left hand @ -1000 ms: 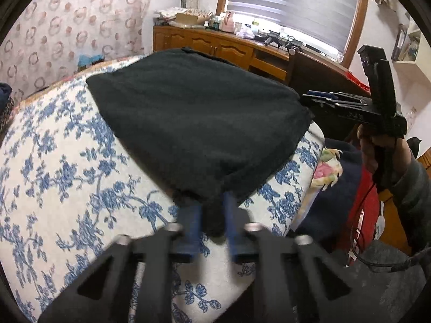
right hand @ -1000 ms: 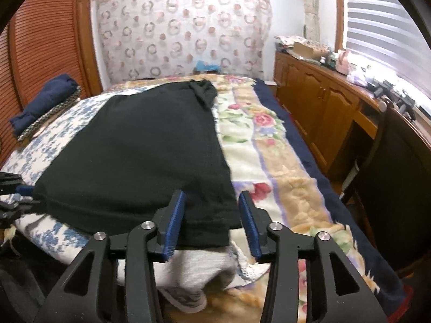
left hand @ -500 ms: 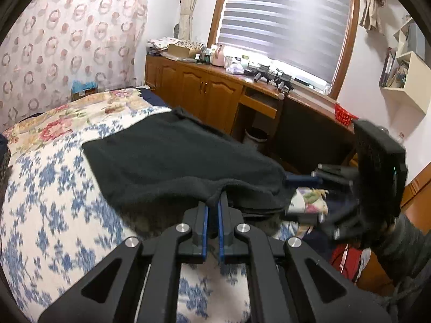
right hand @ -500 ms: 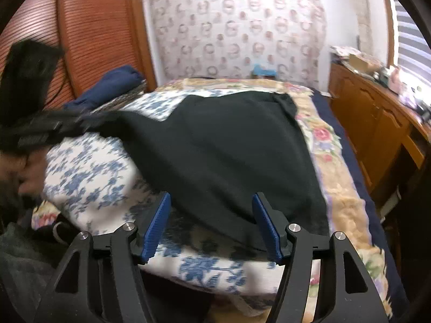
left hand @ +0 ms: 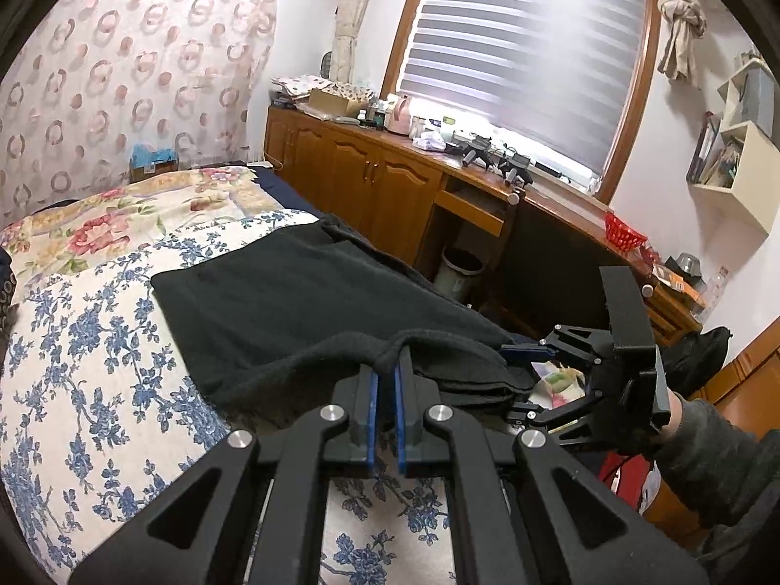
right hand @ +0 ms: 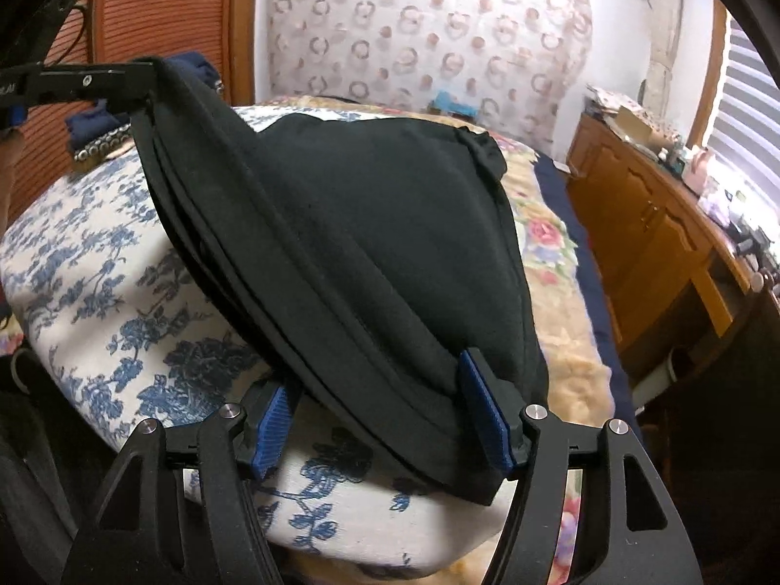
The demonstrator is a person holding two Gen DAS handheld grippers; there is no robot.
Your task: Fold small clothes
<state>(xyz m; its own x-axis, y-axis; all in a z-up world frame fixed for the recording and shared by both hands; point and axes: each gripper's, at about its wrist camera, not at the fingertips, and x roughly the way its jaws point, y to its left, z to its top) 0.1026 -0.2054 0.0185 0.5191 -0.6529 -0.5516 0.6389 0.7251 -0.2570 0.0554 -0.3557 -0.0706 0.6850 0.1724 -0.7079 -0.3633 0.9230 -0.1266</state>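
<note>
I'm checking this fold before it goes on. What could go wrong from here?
1. The left gripper pinches only a small bunch of the black garment's hem, lifted off the bed; a tug could slip it free.
2. The right gripper's jaws are closing, pads not yet pressing; the near corner lies between them and may be caught unevenly, skewing the fold.
3. That corner sits at the edge of the floral quilt, so dropped cloth could slide off.

1. Soft, even indoor light; the brightest area is the slatted window blind [left hand: 526, 48], glaring white along its lower edge.
2. The black garment [right hand: 380, 243] reads almost textureless, its folds barely visible.
3. Heavy fisheye bending with dark vignette corners.
4. Both views mostly sharp; slight blur far off.
</note>
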